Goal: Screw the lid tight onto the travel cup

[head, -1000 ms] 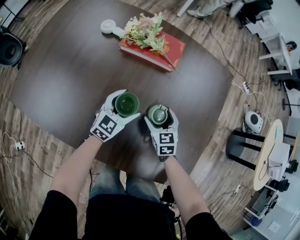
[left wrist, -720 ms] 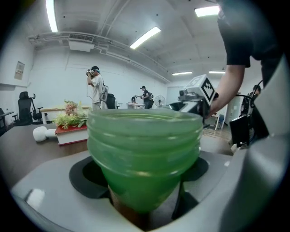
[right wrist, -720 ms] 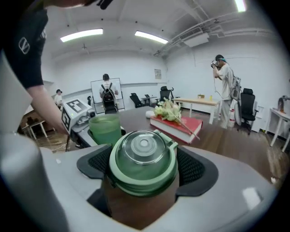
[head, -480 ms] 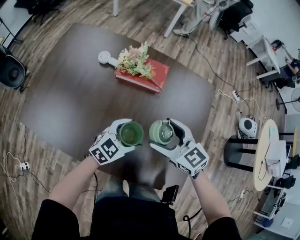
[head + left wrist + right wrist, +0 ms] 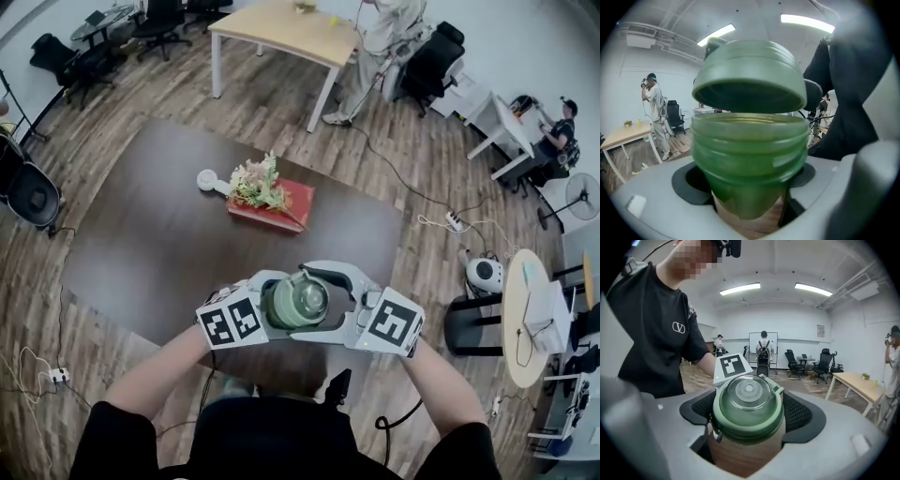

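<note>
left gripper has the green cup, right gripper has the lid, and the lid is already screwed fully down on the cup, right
Not quite. The lid is not screwed down: the left gripper view shows it tilted over the cup, whose threads are bare. The rest holds: the left gripper grips the cup and the right gripper grips the lid.

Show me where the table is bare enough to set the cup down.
Bare: the wide left stretch of the table between the fan and its left edge; the strip between the book and the held lid; the right corner beyond the book. Crowded: the fan, flowers and book cluster.
</note>
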The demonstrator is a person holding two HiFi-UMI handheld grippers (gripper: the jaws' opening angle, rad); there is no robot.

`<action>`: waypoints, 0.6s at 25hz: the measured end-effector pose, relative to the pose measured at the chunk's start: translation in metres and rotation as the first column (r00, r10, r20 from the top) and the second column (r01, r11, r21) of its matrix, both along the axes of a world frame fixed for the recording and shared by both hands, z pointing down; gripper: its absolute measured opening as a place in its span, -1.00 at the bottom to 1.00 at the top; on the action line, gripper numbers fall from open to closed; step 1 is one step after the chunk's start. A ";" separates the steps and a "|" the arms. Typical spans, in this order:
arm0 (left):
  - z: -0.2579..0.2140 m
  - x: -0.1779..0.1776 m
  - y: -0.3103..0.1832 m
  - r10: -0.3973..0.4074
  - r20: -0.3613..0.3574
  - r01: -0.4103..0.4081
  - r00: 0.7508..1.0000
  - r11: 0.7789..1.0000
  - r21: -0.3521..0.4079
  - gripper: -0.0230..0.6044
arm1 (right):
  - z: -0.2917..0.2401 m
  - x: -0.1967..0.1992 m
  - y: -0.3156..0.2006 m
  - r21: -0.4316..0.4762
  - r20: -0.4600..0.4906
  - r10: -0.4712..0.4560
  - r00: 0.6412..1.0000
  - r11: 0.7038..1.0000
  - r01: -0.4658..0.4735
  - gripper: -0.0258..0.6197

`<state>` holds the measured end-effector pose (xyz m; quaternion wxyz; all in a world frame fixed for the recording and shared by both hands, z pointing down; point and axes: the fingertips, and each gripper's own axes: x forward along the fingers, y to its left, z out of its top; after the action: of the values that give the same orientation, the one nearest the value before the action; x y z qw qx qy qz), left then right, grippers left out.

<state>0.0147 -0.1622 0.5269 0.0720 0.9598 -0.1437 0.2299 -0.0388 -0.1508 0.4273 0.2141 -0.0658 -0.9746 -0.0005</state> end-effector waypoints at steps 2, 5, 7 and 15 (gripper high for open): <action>-0.015 0.003 0.002 0.021 -0.002 -0.021 1.000 1.000 0.008 0.39 | -0.011 0.001 0.002 0.003 0.003 -0.022 1.000 1.000 0.022 0.49; -0.027 0.003 0.004 0.038 0.012 -0.038 0.999 0.999 0.018 0.39 | -0.022 0.001 0.004 0.013 -0.004 -0.038 0.999 0.999 0.038 0.49; -0.033 0.002 0.003 0.042 0.022 -0.043 0.999 0.999 0.024 0.39 | -0.026 0.001 0.006 0.022 -0.016 -0.043 0.999 0.999 0.043 0.49; -0.042 -0.001 -0.003 0.021 0.064 -0.023 0.998 0.999 0.039 0.39 | -0.028 -0.005 0.003 0.059 -0.060 0.005 0.998 0.998 -0.002 0.49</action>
<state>0.0140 -0.1656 0.4851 0.0457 0.9548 -0.1399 0.2582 -0.0435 -0.1477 0.3993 0.2454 -0.0576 -0.9673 -0.0270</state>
